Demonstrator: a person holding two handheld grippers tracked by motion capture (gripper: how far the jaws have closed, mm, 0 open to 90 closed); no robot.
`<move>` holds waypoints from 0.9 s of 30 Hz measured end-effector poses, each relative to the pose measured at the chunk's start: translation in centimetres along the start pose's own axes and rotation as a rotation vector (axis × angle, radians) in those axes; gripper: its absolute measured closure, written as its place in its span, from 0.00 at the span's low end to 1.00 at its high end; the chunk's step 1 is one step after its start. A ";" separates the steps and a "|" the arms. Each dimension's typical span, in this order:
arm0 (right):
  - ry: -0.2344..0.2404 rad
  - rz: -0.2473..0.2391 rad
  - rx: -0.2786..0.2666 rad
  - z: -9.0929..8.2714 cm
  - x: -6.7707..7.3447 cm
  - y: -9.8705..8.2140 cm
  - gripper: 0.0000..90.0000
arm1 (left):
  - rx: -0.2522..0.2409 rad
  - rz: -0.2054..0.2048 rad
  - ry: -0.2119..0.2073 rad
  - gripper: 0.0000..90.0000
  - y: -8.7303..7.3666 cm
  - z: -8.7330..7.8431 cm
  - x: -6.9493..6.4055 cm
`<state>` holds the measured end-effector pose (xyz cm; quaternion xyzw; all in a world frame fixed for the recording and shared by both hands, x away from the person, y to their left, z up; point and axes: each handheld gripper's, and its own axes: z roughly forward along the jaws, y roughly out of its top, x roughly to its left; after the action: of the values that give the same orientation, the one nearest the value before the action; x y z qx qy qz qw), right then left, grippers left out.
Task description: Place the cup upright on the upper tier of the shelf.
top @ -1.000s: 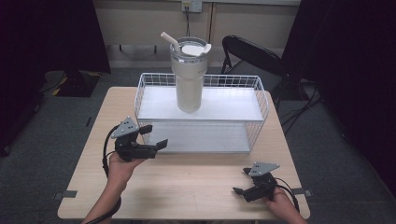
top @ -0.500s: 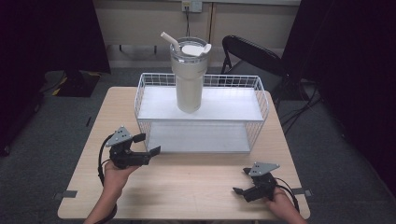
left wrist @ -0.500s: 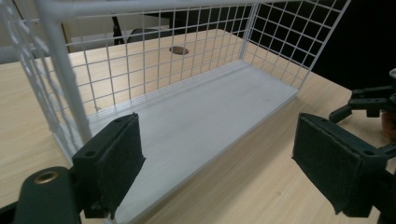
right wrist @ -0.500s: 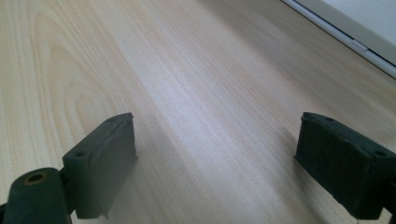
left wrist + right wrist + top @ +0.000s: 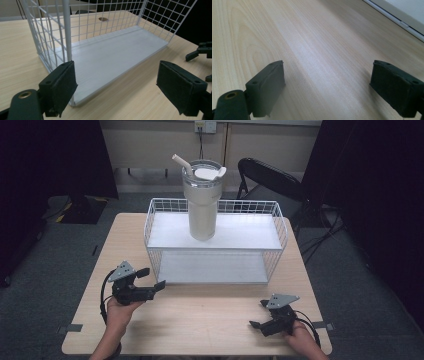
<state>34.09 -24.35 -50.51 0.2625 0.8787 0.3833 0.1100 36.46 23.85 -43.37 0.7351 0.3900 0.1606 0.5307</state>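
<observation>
A pale wooden table (image 5: 210, 320) stands on grey carpet, with a black folding chair (image 5: 270, 177) behind it. At the far half of the table sits a white wire rack with two flat white shelves (image 5: 281, 245). A tall cream insulated tumbler with a clear lid and a straw (image 5: 202, 205) stands upright on the upper shelf, left of its middle, well apart from both hands.

The left gripper (image 5: 153, 278) has sunk and drawn back toward the person over the last second. It now sits low, just beside the rack's near left corner, with its jaws wide apart and nothing between them. The right gripper (image 5: 257, 314) rests near the table's front right edge, unmoved, jaws equally spread over bare wood, holding nothing.

With both tools empty and the left one retreating, the tumbler looks set in place on the rack.
</observation>
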 end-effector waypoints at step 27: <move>0.000 0.000 0.000 0.0 0.0 0.0 0.13 | 0.070 -0.031 0.085 0.17 -4.6 -1.0 2.4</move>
<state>34.09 -24.35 -50.51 0.2625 0.8786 0.3834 0.1100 35.50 26.86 -47.54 0.7396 0.4289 0.1699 0.4900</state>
